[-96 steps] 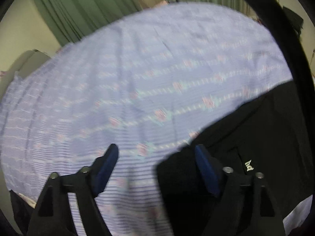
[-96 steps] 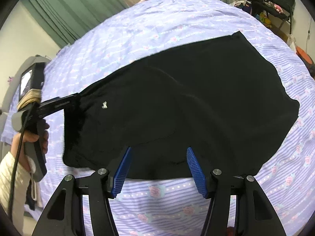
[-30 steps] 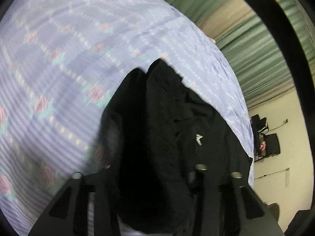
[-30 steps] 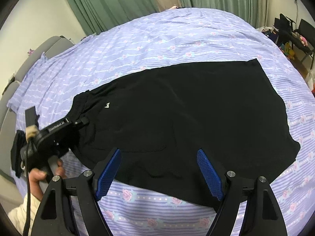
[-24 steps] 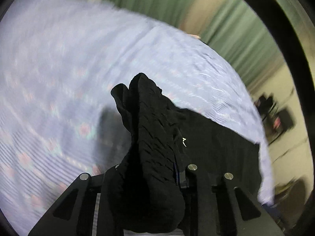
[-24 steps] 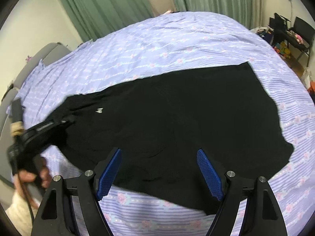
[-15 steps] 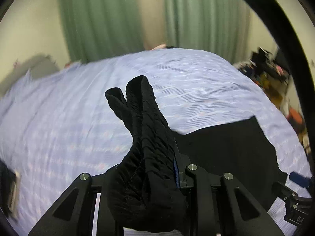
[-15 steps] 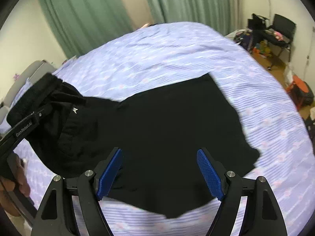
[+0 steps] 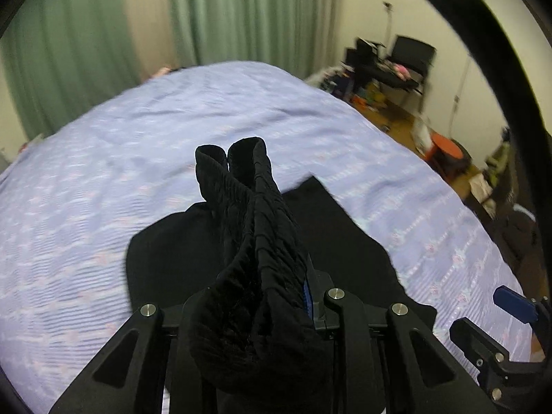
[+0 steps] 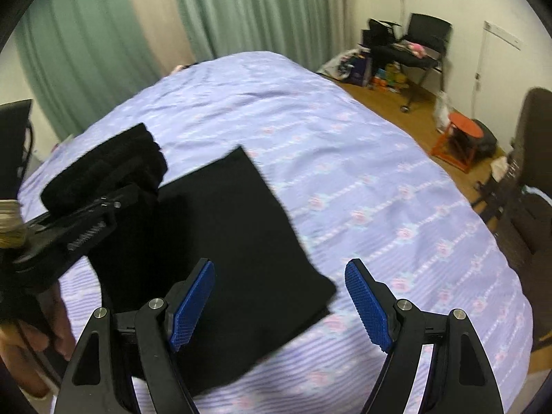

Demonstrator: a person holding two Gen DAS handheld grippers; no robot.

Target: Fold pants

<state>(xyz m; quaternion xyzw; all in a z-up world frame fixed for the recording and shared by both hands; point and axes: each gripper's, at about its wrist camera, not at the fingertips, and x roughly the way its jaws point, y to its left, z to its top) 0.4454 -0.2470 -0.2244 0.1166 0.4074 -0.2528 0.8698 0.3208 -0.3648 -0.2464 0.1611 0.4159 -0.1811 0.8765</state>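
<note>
While clamped in left gripper (image 9: 276, 296) — pants (image 10: 234, 234), waistband aloft.

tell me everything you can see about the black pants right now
The black pants are plain dark fabric, matte and soft-looking. Their gathered, ribbed waistband end is bunched and lifted off the bed, pinched in the left gripper, which is shut on it. The rest hangs from there and lies flat on the purple striped floral bedsheet, with one squared corner toward the far side. The right gripper hovers open above the near edge and does not touch the cloth.
</note>
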